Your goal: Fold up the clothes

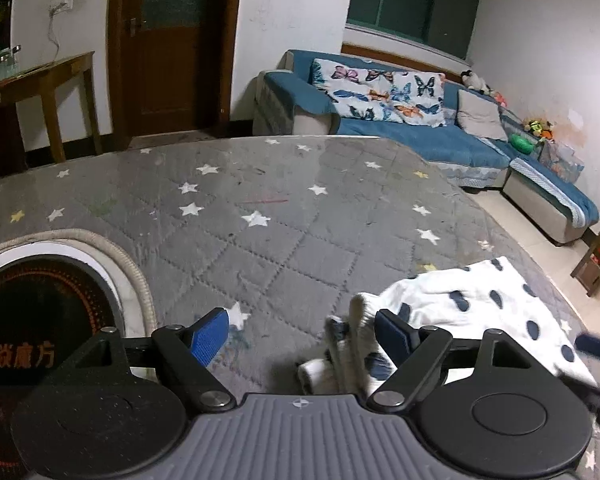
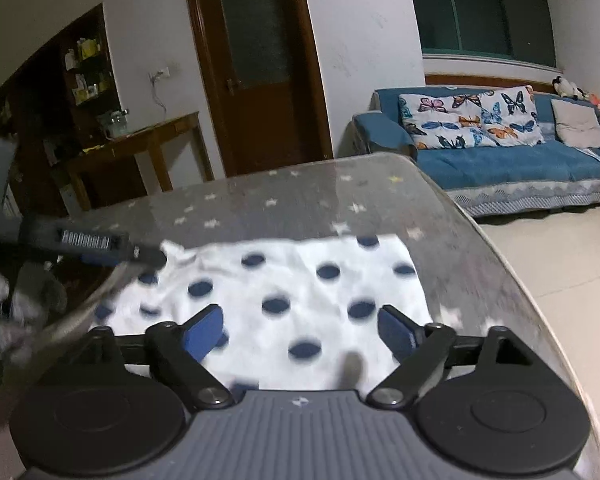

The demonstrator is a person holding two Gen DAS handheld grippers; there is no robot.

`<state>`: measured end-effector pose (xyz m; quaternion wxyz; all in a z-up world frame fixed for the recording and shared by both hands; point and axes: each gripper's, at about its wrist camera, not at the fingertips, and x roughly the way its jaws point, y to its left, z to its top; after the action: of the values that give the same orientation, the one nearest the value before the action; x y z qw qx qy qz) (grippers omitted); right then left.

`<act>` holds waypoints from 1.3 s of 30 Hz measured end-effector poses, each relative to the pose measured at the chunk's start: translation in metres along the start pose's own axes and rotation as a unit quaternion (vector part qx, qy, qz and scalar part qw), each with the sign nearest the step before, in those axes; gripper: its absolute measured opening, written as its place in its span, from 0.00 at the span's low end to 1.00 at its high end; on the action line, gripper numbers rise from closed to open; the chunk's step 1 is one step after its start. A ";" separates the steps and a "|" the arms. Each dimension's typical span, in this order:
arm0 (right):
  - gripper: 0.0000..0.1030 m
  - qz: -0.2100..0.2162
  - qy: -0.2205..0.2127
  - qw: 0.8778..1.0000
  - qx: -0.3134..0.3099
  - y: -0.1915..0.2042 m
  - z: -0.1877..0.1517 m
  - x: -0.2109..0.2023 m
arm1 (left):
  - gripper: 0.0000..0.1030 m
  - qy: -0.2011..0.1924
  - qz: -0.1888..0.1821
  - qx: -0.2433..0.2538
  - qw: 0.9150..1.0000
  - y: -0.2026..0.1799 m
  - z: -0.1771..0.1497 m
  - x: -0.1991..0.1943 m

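A white garment with dark blue dots [image 2: 300,280] lies on the grey star-patterned table cover [image 1: 260,200]. In the left wrist view the garment [image 1: 480,304] sits at the lower right, with a bunched ribbed edge [image 1: 356,344] just inside the right finger. My left gripper [image 1: 302,334] is open, hovering low over the cover beside that edge. My right gripper [image 2: 300,332] is open, low over the garment's near part, holding nothing. The left gripper shows blurred in the right wrist view [image 2: 100,252], at the garment's left corner.
A round black induction cooker [image 1: 40,312] is set into the table at the left. The table edge [image 2: 500,248] drops to a tiled floor on the right. A blue sofa [image 1: 420,128], a wooden side table [image 1: 48,80] and a door stand behind.
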<state>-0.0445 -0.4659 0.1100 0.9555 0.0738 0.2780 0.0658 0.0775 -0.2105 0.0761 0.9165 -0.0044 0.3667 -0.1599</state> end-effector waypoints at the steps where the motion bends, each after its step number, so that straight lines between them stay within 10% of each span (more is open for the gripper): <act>1: 0.89 0.001 0.002 1.000 0.000 0.000 0.006 0.007 | 0.80 0.002 0.000 -0.001 1.000 0.002 -0.001 0.001; 17: 1.00 -0.012 0.105 0.994 -0.014 0.013 0.044 0.112 | 0.82 0.009 -0.010 -0.009 1.000 0.008 -0.008 0.005; 39: 1.00 -0.028 0.116 0.992 -0.035 0.022 0.036 0.126 | 0.85 0.010 -0.018 -0.015 1.000 0.012 -0.013 0.006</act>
<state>0.0784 -0.4275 0.0778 0.9203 0.0242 0.3862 0.0565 0.0761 -0.1997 0.0612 0.9096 -0.0234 0.3781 -0.1704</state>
